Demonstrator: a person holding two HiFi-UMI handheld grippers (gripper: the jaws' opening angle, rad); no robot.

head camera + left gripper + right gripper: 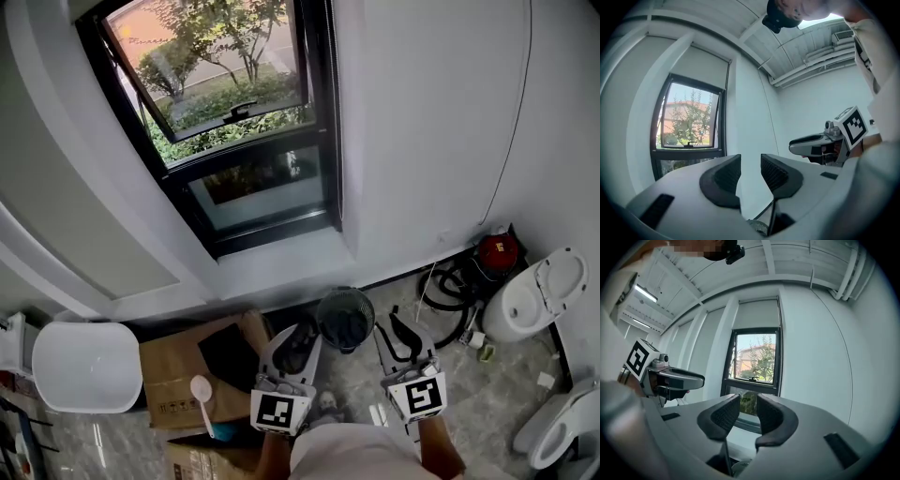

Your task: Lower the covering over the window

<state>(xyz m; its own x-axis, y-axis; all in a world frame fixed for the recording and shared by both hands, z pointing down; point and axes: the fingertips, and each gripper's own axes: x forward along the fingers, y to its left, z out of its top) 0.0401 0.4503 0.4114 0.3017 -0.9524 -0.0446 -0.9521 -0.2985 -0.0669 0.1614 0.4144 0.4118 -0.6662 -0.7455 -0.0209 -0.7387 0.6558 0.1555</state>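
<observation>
The black-framed window (246,131) is in the wall ahead, its upper sash tilted outward. A pale roller blind (758,315) covers only the strip above the glass and also shows in the left gripper view (701,65). A thin cord (511,122) runs down the wall right of the window. My left gripper (298,347) and right gripper (405,337) are held low, side by side, well short of the window. Both point level at the wall. The left gripper (751,164) and the right gripper (748,406) are open with nothing between the jaws.
Below the sill (281,262) the floor is crowded: a white bin (87,366), cardboard boxes (178,370) with a white spoon, a small black fan (345,319), coiled hoses beside a red canister (497,251), and a toilet (534,295) at the right.
</observation>
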